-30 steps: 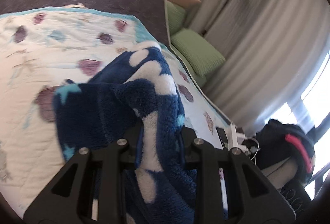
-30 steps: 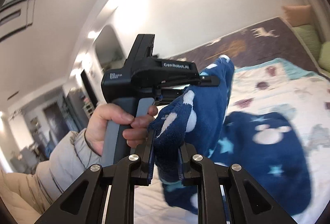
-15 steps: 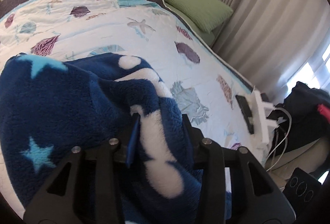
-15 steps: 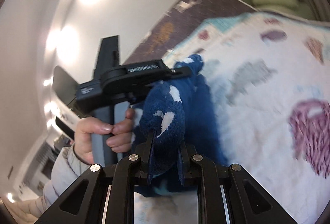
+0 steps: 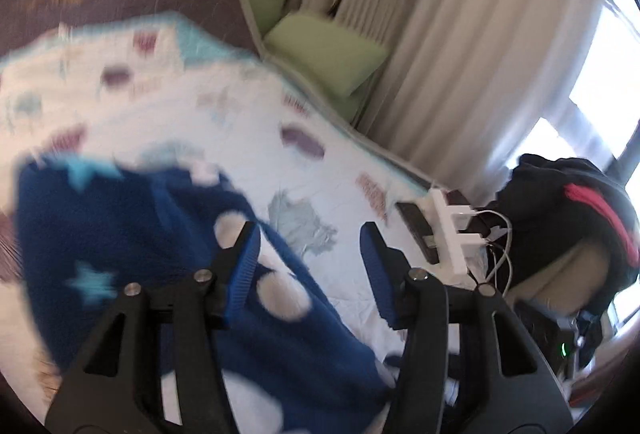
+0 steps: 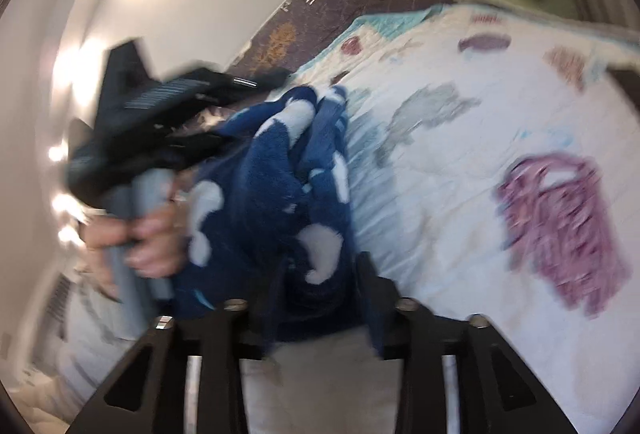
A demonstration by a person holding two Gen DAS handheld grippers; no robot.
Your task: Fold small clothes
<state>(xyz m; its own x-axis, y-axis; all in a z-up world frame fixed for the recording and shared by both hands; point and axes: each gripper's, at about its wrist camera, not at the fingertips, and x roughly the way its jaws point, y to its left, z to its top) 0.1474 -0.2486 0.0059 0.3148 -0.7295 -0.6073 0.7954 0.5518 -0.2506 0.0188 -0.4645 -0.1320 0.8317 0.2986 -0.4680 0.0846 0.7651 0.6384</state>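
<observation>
- The dark blue fleece garment with white spots and pale stars (image 5: pixel 132 234) is seen bunched on the white quilted bedspread with purple and grey shell prints (image 5: pixel 240 122).
- The left gripper (image 5: pixel 310 250) is held with jaws spread apart; nothing is gripped, and the fleece lies against its left finger only.
- The right gripper (image 6: pixel 320 286) is parted too, with fleece lying loosely between the fingers; a clamp is not evident.
- The heap should be flattened and one hem edge chosen, not a thick bundle.

Both hand-held grippers, left (image 5: pixel 308 258) and right (image 6: pixel 322 290), released the fleece garment (image 5: pixel 132 242).
</observation>
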